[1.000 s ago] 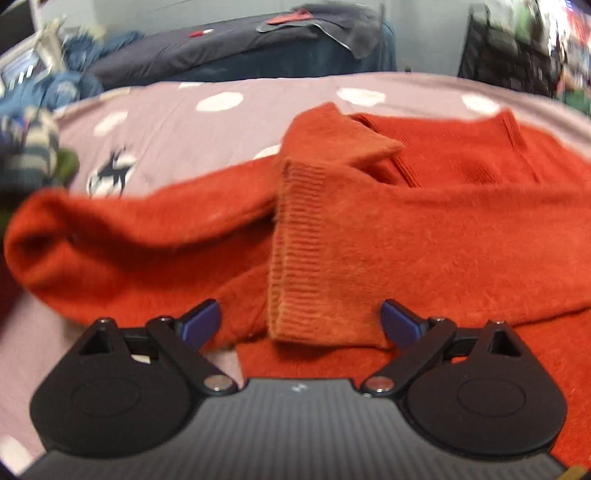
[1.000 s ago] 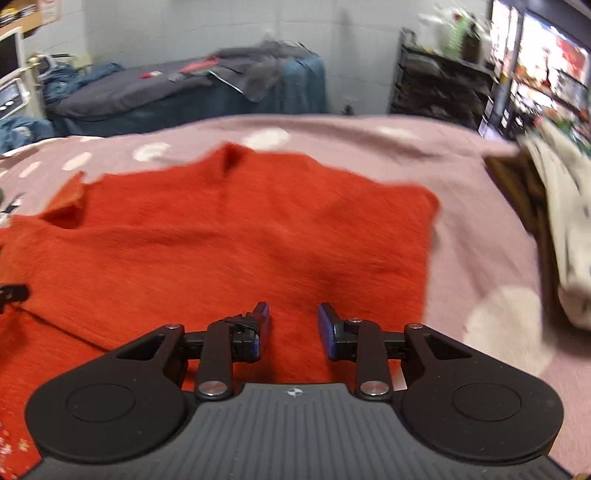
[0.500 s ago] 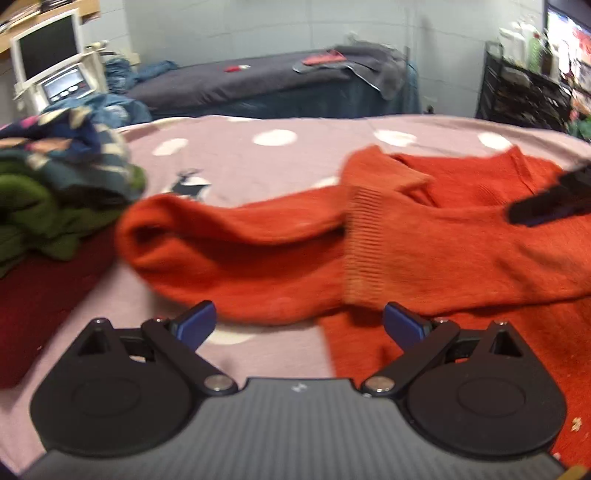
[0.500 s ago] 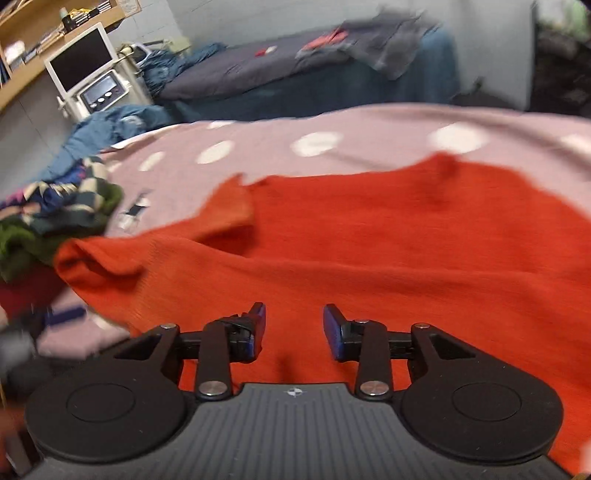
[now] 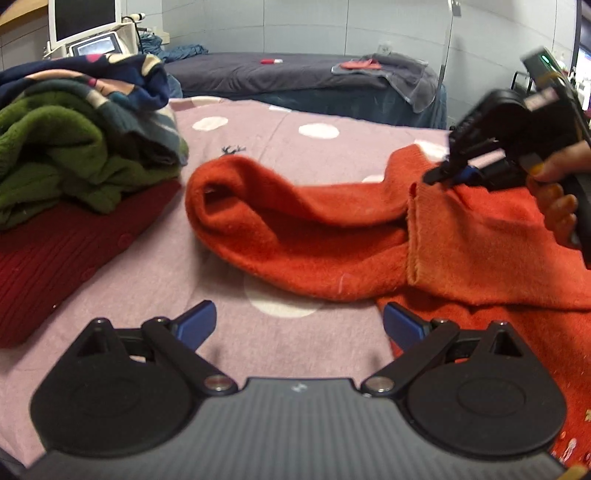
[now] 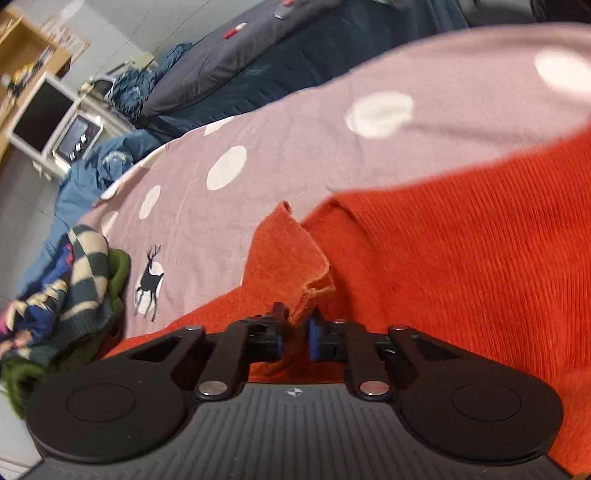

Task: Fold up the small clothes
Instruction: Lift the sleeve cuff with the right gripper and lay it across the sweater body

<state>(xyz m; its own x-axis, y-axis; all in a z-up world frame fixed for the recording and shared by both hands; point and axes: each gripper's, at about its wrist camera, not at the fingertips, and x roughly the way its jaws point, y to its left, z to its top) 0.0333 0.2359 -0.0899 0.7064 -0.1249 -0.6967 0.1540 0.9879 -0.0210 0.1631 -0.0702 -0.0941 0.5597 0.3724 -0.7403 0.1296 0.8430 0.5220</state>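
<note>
An orange sweater [image 5: 295,229] lies spread on the pink dotted bedcover [image 5: 295,144], one sleeve folded back across its body. My right gripper [image 5: 439,177], held by a person's hand [image 5: 554,199], is at the ribbed cuff [image 5: 421,229] of that sleeve. In the right wrist view its jaws are closing, and the cuff [image 6: 291,258] stands pinched between the pads of the right gripper [image 6: 295,332], with the sweater body [image 6: 461,258] to the right. My left gripper [image 5: 299,321] hangs open over the bedcover just in front of the sleeve's fold, with nothing between its fingers.
A pile of clothes sits at the left: a green knit [image 5: 62,155], a dark patterned one [image 5: 122,81] on top, and a dark red ribbed one [image 5: 55,251] underneath. Behind stands a dark grey bed [image 5: 280,74]. A monitor [image 5: 85,18] is at the back left.
Both grippers have swung left over the sweater. The right gripper came to the sleeve cuff and its jaws narrowed onto it. The clothes pile came into the left view.
</note>
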